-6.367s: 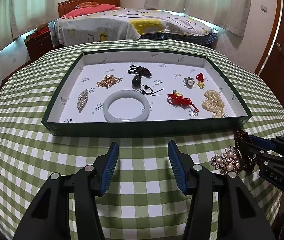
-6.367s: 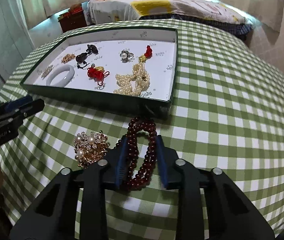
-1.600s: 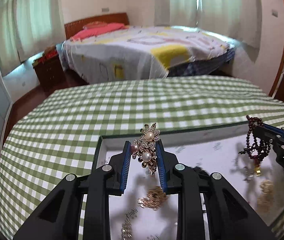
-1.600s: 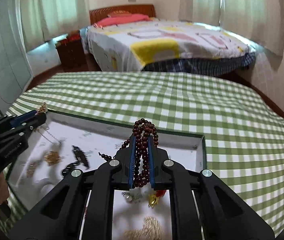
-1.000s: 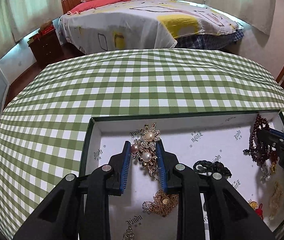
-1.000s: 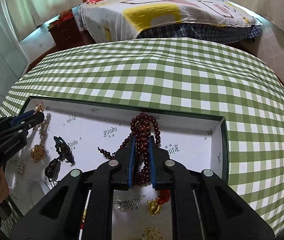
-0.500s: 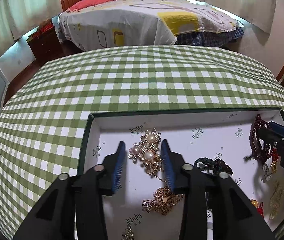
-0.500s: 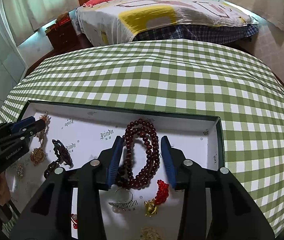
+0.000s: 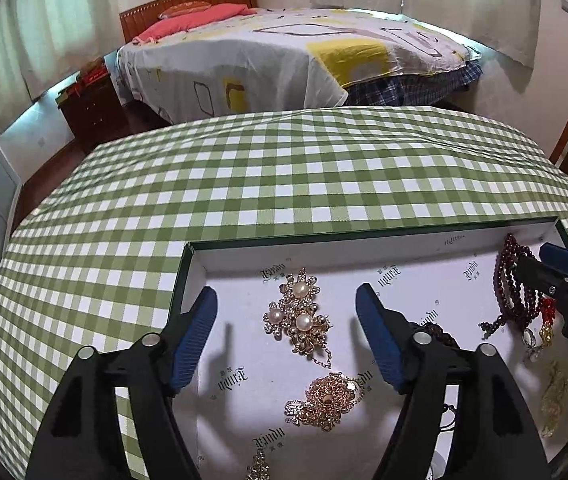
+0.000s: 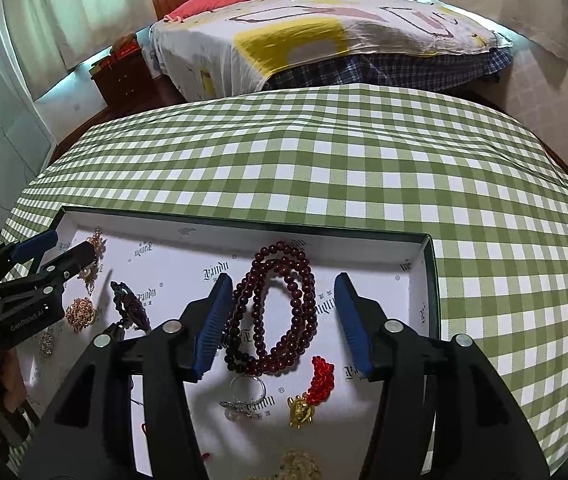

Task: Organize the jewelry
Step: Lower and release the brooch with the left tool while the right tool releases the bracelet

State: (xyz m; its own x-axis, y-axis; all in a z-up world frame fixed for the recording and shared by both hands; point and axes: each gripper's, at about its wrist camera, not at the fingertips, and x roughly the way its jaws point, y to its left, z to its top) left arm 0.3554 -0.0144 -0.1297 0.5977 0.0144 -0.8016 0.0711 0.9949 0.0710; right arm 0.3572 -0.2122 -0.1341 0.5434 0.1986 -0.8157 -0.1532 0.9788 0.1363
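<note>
A gold pearl brooch (image 9: 298, 318) lies on the white floor of the green-rimmed tray (image 9: 364, 249), between the wide-open fingers of my left gripper (image 9: 286, 304). A dark red bead strand (image 10: 273, 308) lies looped in the tray's far right corner, between the wide-open fingers of my right gripper (image 10: 281, 290). Both grippers are empty, just above the tray floor. The tray (image 10: 431, 280) also shows in the right wrist view, where the left gripper (image 10: 65, 246) is at far left. The right gripper (image 9: 540, 258) and bead strand (image 9: 510, 284) show at right in the left wrist view.
The tray holds more pieces: a gold filigree brooch (image 9: 326, 400), a dark knotted cord (image 10: 129, 304), a ring (image 10: 245, 390), a red tassel with a gold charm (image 10: 316, 386). The green checked tablecloth (image 10: 344, 184) surrounds the tray. A bed (image 9: 284, 60) stands beyond the table.
Both grippers opened wider and drew back a little; the pearl brooch and the bead strand now rest free on the tray floor.
</note>
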